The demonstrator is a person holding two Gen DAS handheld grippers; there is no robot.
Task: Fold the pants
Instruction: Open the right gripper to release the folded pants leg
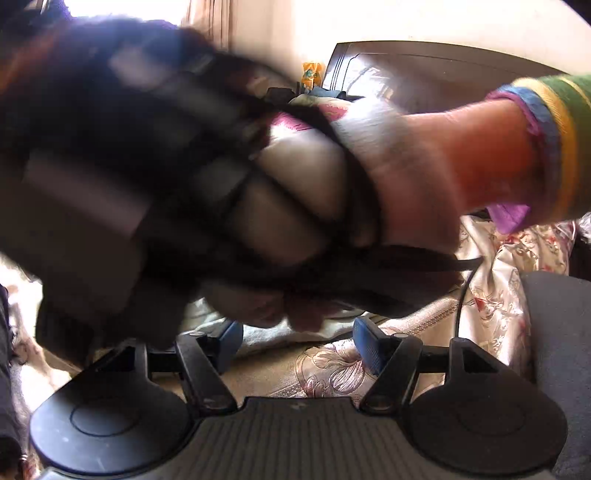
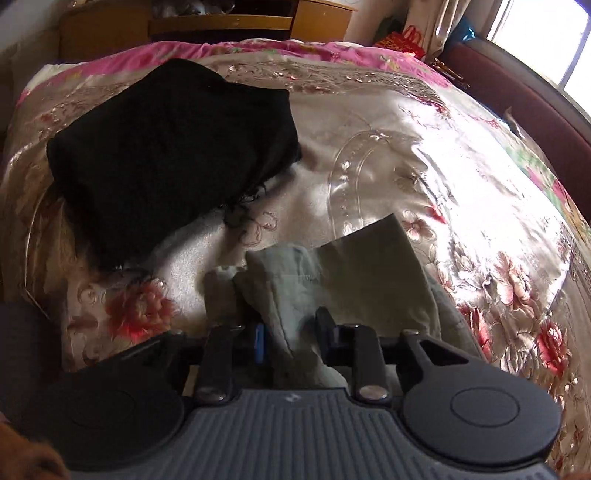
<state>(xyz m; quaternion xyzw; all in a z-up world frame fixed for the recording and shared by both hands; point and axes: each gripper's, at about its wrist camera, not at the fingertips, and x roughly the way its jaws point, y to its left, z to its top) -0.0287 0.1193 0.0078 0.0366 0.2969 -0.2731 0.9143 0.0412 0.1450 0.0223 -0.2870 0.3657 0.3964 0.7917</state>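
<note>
The grey-green pants (image 2: 354, 273) lie partly folded on the bed, close under my right gripper (image 2: 291, 336). A raised fold of them runs between its fingers. The jaws stand a little apart and the pads do not visibly clamp the cloth. In the left wrist view my left gripper (image 1: 298, 341) is open over the bedspread with nothing between its blue pads (image 1: 365, 345). Just ahead of it the right gripper (image 1: 129, 166) crosses as a big black blur, held by a hand (image 1: 461, 158) in a striped sleeve. It hides most of the bed.
A folded black garment (image 2: 166, 155) lies on the floral satin bedspread (image 2: 424, 166) to the far left of the pants. A dark red bed frame (image 2: 517, 92) runs along the right edge. A wooden cabinet (image 2: 221, 22) stands behind the bed.
</note>
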